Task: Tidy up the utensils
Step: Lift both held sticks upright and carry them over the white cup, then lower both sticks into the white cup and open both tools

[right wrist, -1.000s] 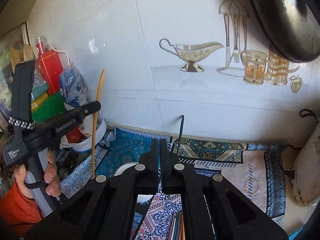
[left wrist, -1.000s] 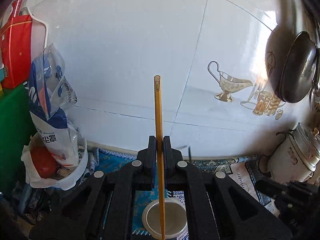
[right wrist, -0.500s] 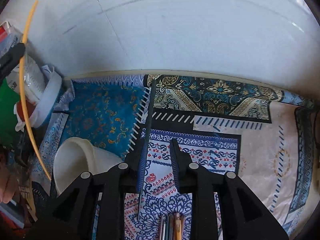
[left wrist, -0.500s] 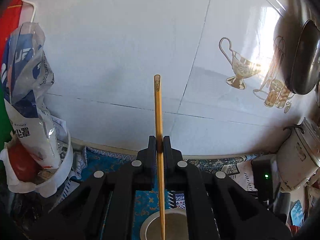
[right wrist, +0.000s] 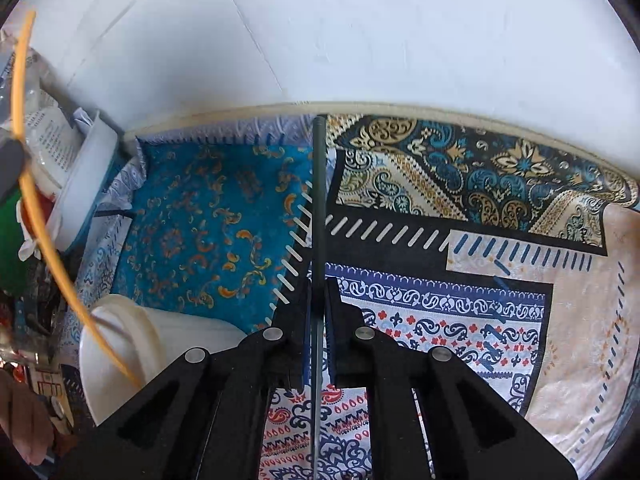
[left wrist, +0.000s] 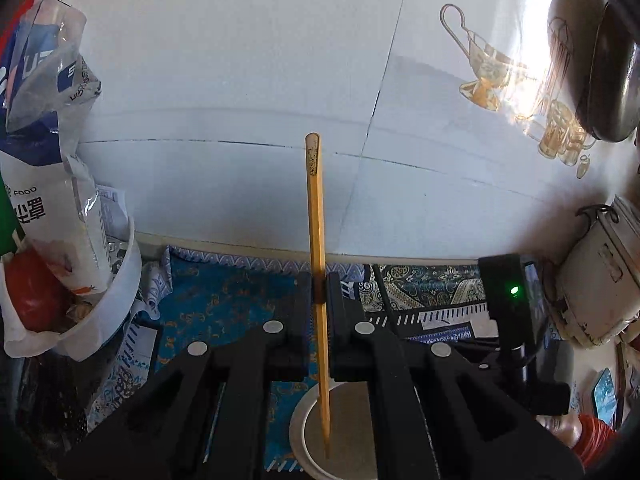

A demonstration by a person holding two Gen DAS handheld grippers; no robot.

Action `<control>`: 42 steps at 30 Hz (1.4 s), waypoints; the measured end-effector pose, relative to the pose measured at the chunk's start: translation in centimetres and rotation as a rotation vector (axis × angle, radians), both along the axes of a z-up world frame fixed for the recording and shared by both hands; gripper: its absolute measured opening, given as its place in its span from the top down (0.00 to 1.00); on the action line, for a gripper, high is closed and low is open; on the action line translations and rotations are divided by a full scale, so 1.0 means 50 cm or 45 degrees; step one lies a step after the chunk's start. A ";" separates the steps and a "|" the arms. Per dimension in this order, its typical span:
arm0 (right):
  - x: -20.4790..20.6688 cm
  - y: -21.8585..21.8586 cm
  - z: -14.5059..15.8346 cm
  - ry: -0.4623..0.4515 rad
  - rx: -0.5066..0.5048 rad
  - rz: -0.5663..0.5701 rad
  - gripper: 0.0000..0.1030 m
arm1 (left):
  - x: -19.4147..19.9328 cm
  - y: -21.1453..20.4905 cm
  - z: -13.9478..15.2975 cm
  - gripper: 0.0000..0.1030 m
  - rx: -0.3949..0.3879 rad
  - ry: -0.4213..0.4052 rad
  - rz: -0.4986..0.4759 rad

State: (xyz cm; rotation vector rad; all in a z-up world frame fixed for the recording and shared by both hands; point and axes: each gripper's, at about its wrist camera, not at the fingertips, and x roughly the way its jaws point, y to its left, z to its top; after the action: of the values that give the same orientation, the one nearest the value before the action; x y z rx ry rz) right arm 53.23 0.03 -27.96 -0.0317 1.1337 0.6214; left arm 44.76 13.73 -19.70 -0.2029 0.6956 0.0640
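My left gripper (left wrist: 319, 280) is shut on a yellow wooden chopstick (left wrist: 314, 200) that stands nearly upright. Its lower tip reaches into a white cup (left wrist: 299, 436) on the blue cloth. In the right wrist view the same yellow chopstick (right wrist: 18, 92) curves down into the white cup (right wrist: 120, 344) at the left. My right gripper (right wrist: 318, 284) points down at the patterned cloth; its jaws are closing on a dark grey chopstick (right wrist: 319, 184), and the pads press on it. The chopstick juts forward from between them.
A white bowl (left wrist: 116, 280) with a food bag and a red item stands at the left. A rice cooker (left wrist: 592, 280) sits at the right and a dark pan (left wrist: 604, 80) hangs above it. A tiled wall is close behind. A hand (right wrist: 24, 420) shows at the lower left.
The right gripper tipped down toward the cloth; its jaws parted around the dark chopstick, then shut on it, now centred. The left gripper sank with the yellow chopstick, toward the cup.
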 end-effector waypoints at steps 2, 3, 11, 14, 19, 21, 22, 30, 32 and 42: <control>-0.013 -0.010 0.025 -0.043 0.020 -0.013 0.95 | -0.003 -0.002 -0.004 0.96 0.000 0.033 -0.008; -0.020 -0.015 0.041 -0.069 0.027 -0.020 0.95 | -0.004 -0.001 -0.006 0.96 0.000 0.044 -0.011; -0.074 -0.062 0.209 -0.350 0.160 -0.087 0.95 | -0.019 -0.012 -0.003 0.96 0.053 0.100 -0.048; -0.092 -0.056 0.268 -0.444 0.221 -0.082 0.95 | -0.021 -0.016 0.001 0.96 0.082 0.135 -0.072; -0.102 -0.009 0.311 -0.537 0.299 -0.065 0.95 | -0.037 -0.008 0.025 0.94 0.042 0.183 -0.137; -0.099 0.012 0.310 -0.552 0.313 -0.065 0.95 | -0.051 0.000 0.041 0.91 0.044 0.178 -0.144; -0.097 0.021 0.307 -0.557 0.324 -0.070 0.95 | -0.059 0.005 0.051 0.88 0.050 0.172 -0.143; -0.107 0.081 0.238 -0.609 0.256 -0.080 0.95 | -0.108 0.085 0.070 0.64 0.110 0.171 -0.044; -0.110 0.087 0.214 -0.580 0.229 -0.070 0.95 | -0.116 0.099 0.062 0.64 0.124 0.191 -0.018; -0.151 0.090 0.161 -0.417 0.073 0.065 0.95 | -0.140 0.101 0.042 0.64 0.087 0.238 0.008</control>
State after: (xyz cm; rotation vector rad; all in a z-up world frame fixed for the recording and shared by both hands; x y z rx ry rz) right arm 45.66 4.51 -19.88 -0.1094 0.8002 0.6669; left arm 37.74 18.79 -17.58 -0.1341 0.8776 0.1135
